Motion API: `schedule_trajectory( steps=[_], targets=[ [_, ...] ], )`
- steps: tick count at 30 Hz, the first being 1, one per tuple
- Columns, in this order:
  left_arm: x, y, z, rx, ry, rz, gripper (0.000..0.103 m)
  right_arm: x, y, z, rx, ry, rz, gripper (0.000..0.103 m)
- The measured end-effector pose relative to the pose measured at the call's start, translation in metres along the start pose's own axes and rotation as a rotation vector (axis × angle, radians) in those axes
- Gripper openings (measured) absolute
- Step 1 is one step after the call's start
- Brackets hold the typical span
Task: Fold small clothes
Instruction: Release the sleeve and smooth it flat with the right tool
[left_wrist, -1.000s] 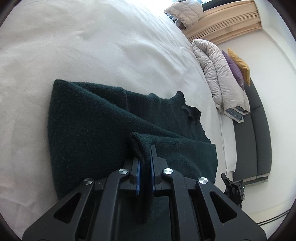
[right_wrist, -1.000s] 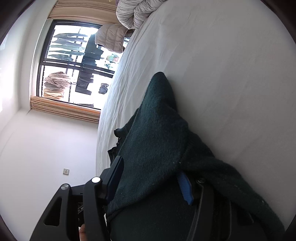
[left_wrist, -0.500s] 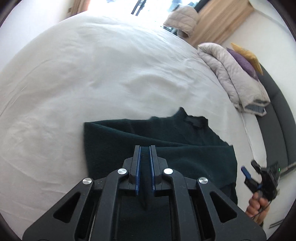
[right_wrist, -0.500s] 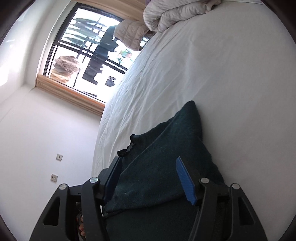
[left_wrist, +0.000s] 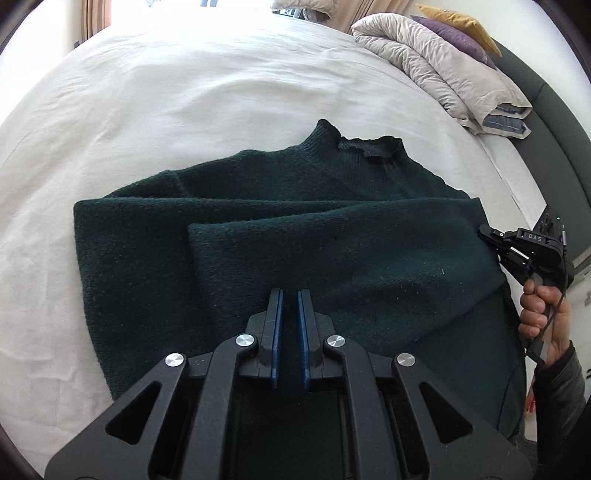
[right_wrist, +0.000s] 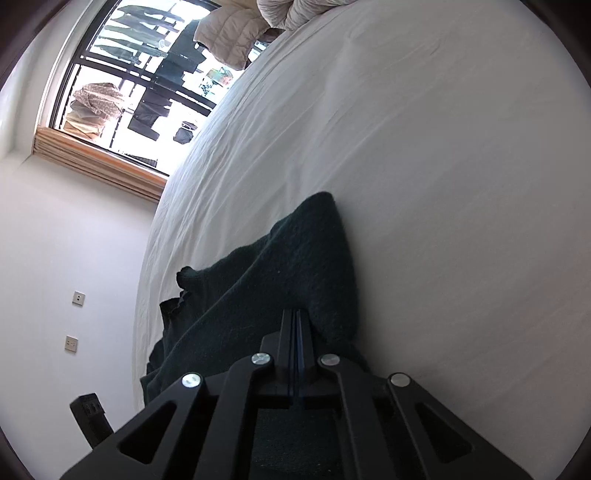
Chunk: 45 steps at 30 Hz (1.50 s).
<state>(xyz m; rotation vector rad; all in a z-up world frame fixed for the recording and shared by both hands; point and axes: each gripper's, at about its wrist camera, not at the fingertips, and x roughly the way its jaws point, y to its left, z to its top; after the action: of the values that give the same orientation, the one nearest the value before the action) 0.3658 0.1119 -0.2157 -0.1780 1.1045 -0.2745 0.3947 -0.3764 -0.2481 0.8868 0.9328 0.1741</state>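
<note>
Dark green sweater lies folded on white bed.

The left claw hangs over a dark green knit sweater spread on a white bed, its blue-padded jaws nearly together with only a thin gap and no cloth visibly caught between them. Ahead of the claw a sleeve lies folded across the body, and farther ahead the collar points toward a bunched grey duvet up to the right. Out at the right, at the sweater's edge, a person's hand holds the right claw.
</note>
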Motion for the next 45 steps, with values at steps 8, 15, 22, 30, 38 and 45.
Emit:
schedule_trajectory(
  steps=[8, 15, 22, 30, 38, 45],
  targets=[
    [0.001, -0.004, -0.005, 0.035, -0.024, 0.049, 0.008, -0.01, 0.054, -0.053, -0.165, 0.065, 0.087, 0.025],
    [0.003, -0.002, -0.006, 0.042, -0.012, 0.034, 0.008, -0.007, 0.01, -0.06, -0.049, 0.126, 0.111, 0.012],
    [0.006, -0.001, -0.008, 0.038, -0.028, 0.028, 0.008, -0.048, -0.018, -0.052, -0.016, 0.103, 0.066, 0.001],
    [0.006, -0.002, -0.009, 0.024, -0.034, 0.033, 0.008, -0.033, 0.029, -0.001, -0.07, 0.032, 0.172, 0.037],
    [0.006, -0.002, -0.01, 0.023, -0.043, 0.034, 0.008, 0.03, -0.009, 0.02, 0.068, 0.097, 0.145, 0.003],
    [0.008, -0.005, -0.01, 0.023, -0.047, 0.05, 0.008, -0.026, -0.001, 0.004, -0.002, -0.035, 0.057, 0.023]
  ],
)
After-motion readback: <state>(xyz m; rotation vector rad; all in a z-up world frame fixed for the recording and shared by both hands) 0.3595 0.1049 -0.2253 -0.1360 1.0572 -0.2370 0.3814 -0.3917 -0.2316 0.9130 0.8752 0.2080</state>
